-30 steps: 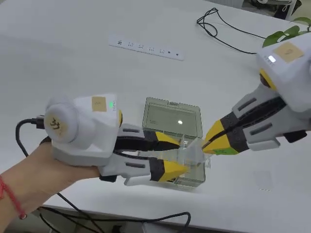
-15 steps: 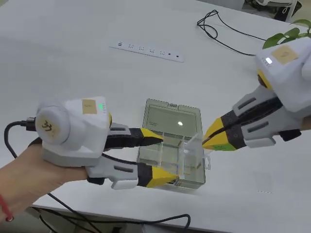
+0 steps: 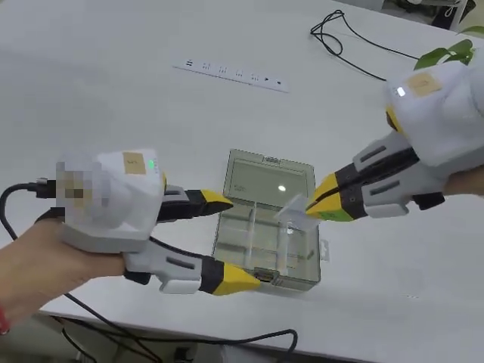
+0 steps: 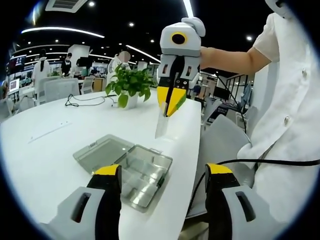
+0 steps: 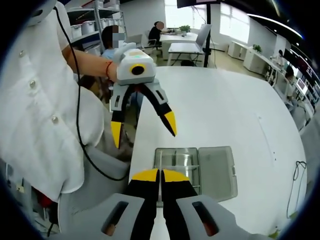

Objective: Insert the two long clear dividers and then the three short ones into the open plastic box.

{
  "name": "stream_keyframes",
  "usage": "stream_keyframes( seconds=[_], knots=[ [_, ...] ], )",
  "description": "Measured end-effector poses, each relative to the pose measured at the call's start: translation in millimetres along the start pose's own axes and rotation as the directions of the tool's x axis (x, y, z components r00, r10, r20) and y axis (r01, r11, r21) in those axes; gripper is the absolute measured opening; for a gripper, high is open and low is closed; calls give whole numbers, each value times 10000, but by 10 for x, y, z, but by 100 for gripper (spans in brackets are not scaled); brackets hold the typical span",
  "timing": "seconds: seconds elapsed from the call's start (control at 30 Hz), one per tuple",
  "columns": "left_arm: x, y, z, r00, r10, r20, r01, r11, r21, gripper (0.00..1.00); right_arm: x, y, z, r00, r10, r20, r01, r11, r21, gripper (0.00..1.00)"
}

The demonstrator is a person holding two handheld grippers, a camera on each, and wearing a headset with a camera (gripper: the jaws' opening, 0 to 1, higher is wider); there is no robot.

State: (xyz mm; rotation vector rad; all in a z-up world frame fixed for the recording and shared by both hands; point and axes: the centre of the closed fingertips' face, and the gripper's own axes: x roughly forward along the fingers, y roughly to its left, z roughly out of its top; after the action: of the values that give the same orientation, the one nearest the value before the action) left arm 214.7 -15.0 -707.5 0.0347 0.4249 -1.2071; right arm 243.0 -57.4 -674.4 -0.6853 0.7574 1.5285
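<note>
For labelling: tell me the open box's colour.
The box is clear, tinted smoky grey-green; head view shows it best.

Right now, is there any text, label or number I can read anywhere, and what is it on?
None can be read.
Tan square sticker on the right tool: faint mark, too blurred.
Second tan sticker on the left tool: too small.
Long white power strip: markings too small.
</note>
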Motion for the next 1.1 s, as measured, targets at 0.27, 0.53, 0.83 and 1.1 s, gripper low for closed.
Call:
stream_keyframes(
  seconds=[0.27, 0.53, 0.83, 1.1],
  knots=[
    [3, 24, -82, 10000, 31, -48, -31, 9999, -127, 82, 135, -125, -56, 9998, -174, 81, 172, 9996, 239, 3],
    [-5, 68, -183, 9996, 169, -222, -176, 9994, -282, 93, 352, -237, -218, 9993, -329, 149, 320, 9980, 548, 3],
    [-4, 66, -234, 9997, 132, -209, -142, 9989, -444, 100, 514, -324, -395, 9985, -519, 198, 504, 9964, 688, 3],
    [-6, 69, -247, 9996, 118, -251, -130, 9987, -485, 100, 609, -349, -492, 9984, -539, 140, 527, 9956, 781, 3]
  ],
)
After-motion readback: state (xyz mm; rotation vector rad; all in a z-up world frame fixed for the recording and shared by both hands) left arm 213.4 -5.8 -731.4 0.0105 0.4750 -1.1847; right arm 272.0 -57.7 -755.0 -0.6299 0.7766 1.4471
